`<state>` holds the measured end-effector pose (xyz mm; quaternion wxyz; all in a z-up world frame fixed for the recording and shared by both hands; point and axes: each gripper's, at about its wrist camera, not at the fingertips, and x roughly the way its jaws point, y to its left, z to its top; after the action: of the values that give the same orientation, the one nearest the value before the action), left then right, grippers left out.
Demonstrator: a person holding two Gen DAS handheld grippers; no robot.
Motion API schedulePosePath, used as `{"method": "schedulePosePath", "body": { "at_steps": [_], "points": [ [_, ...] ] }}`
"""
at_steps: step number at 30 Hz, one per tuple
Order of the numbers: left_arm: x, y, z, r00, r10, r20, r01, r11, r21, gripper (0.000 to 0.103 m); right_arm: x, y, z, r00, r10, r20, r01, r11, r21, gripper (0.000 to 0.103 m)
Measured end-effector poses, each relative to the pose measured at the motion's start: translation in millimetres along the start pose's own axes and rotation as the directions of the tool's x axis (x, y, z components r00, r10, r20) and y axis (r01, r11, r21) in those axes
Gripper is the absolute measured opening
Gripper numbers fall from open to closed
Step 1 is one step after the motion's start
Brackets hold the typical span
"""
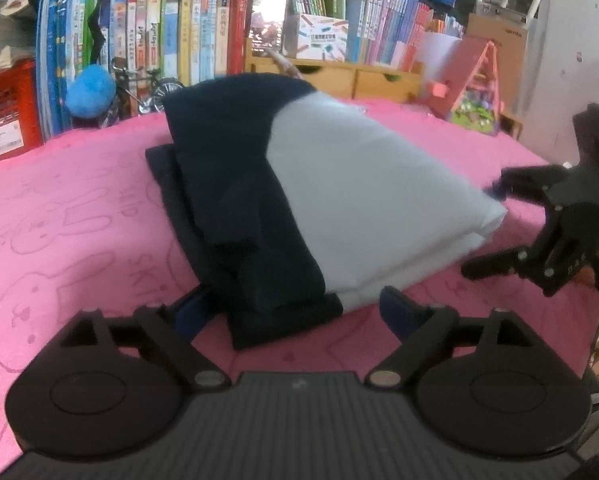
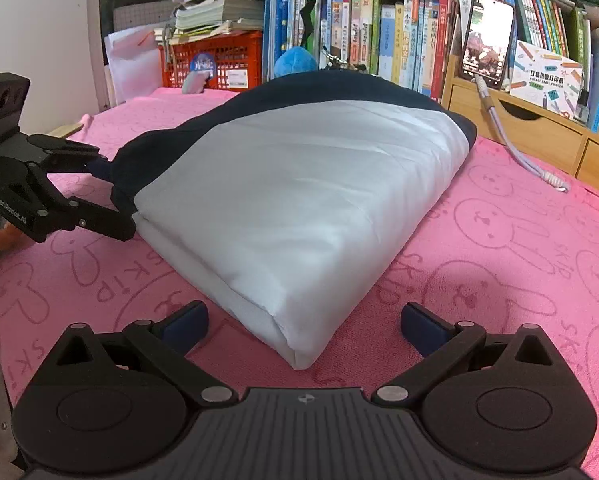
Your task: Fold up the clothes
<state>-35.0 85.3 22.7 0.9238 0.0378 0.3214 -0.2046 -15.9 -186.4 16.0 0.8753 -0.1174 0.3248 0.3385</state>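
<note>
One garment [image 2: 299, 200], white with dark navy parts, lies folded into a compact bundle on the pink towel [image 2: 499, 240], between both claws. Left claw [image 1: 295, 312] and right claw [image 2: 303, 322] stand apart, empty. Perhaps only tidying remains.

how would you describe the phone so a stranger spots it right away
Start at the bookshelf behind the pink towel. On the wooden drawer unit at its foot, the phone stands upright against the books. It alone has a lit screen and a cable trailing down.
</note>
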Motion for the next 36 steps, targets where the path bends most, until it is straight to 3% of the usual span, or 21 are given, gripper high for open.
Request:
{"method": "schedulePosePath", "body": {
  "at_steps": [6,11,36],
  "points": [
    [2.7,2.6,0.1,1.0,0.013,-0.018,-0.013,1.0,0.024,0.095,0.0,0.6,-0.3,1.0,-0.001,0.001,0.001,1.0,0.0,0.103],
    [5.6,6.3,0.9,0.999,0.034,-0.031,-0.033,0.999,0.036,0.103,0.0,1.6,-0.5,1.0,-0.002,0.001,0.002,1.0,0.0,0.103],
    [6.8,7.9,1.4,0.998,0.048,-0.039,-0.046,0.998,0.045,0.103,-0.7,0.2,-0.5,1.0,-0.002,0.001,0.002,1.0,-0.003,0.103]
  ]
}}
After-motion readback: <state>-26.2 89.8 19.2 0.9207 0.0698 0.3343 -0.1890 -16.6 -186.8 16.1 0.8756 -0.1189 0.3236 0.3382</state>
